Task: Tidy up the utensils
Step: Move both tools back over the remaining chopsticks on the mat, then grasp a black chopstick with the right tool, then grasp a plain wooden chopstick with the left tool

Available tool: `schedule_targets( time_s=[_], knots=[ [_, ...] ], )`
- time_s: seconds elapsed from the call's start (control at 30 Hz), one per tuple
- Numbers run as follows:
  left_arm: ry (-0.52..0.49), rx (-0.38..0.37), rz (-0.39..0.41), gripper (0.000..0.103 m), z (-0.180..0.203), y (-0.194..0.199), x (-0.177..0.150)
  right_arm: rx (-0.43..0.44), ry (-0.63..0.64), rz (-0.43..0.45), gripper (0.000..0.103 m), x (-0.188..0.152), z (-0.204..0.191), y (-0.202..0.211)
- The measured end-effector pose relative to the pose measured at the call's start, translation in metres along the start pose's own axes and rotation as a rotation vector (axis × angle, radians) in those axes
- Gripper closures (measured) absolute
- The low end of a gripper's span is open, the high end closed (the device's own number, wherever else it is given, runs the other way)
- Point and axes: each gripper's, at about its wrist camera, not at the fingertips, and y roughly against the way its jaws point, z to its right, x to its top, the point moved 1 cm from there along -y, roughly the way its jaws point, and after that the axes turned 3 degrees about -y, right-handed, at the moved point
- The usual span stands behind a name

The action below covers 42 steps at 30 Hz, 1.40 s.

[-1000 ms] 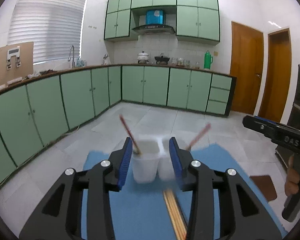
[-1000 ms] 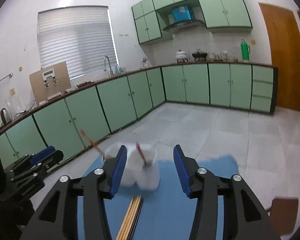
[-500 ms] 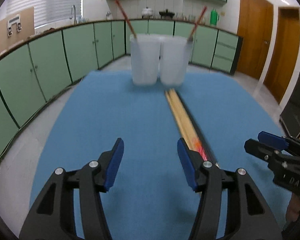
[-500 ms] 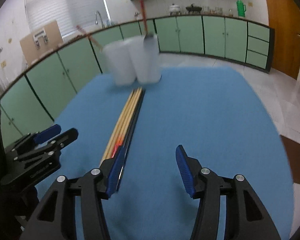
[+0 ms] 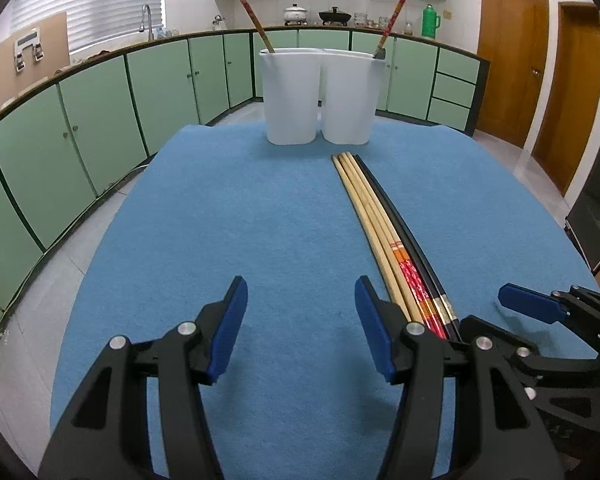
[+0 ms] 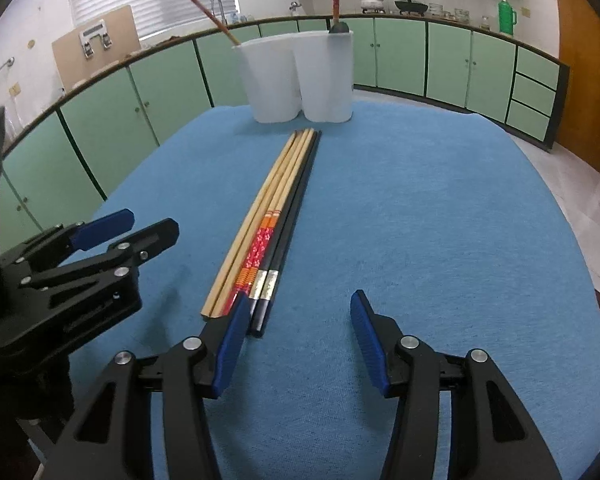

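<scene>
Fingers: the left gripper [image 5: 300, 320] has its blue-padded fingers [image 5: 228, 320] spread wide, nothing between them, bottom centre of the left wrist view. The right gripper [image 6: 296, 332] is likewise spread and empty, bottom centre of the right wrist view; its left pad [image 6: 232, 332] sits just beside the near ends of the chopsticks, and contact cannot be confirmed.

Blue mat [image 5: 260, 220]: covers the table and fills the middle of both views.

White two-compartment utensil holder [image 5: 318, 96]: stands upright at the far edge of the mat, upper centre of both views. Each compartment holds one chopstick: a red-and-wood chopstick [image 5: 250, 16] leans left out of the left compartment, and a red patterned chopstick [image 5: 392, 16] leans right out of the right one in the left wrist view.

Chopstick bundle [image 6: 276, 216]: lies flat on the mat in a tight parallel row, far tips just short of the holder, near ends by the grippers. In the right wrist view it runs from centre to lower left. It comprises plain wooden sticks [image 6: 252, 216] on the left, a red-and-orange patterned one [image 6: 260, 248] in the middle and black sticks with silver bands [image 6: 296, 208] on the right.
</scene>
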Motion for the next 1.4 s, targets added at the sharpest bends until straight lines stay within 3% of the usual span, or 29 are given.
schedule_targets(
  time_s=[0.37,0.53,0.7,0.77,0.9,1.13,1.4],
  knots=[
    [0.023,0.000,-0.019,0.046,-0.001,-0.002,-0.001,-0.053,-0.030,-0.015,0.056,-0.003,0.005,-0.001],
    [0.058,0.005,-0.028,0.046,-0.010,-0.001,-0.005,-0.024,-0.008,-0.014,0.056,-0.005,0.003,0.002],
    [0.040,-0.003,-0.031,0.046,-0.006,0.001,-0.007,-0.040,0.040,-0.029,0.077,-0.006,-0.008,-0.002],
    [0.029,-0.009,-0.031,0.045,-0.004,0.002,-0.007,-0.034,0.043,-0.028,0.096,-0.006,-0.007,-0.002],
    [0.018,-0.030,-0.040,0.044,0.002,0.002,-0.008,-0.013,0.005,-0.024,0.096,-0.006,0.001,-0.001],
    [-0.010,-0.084,-0.056,0.043,0.021,0.001,-0.009,-0.074,-0.071,-0.002,0.097,-0.006,0.028,0.005],
    [-0.051,-0.066,-0.116,0.042,0.036,-0.012,-0.010,-0.079,-0.087,0.001,0.097,-0.007,0.041,0.008]
  ],
)
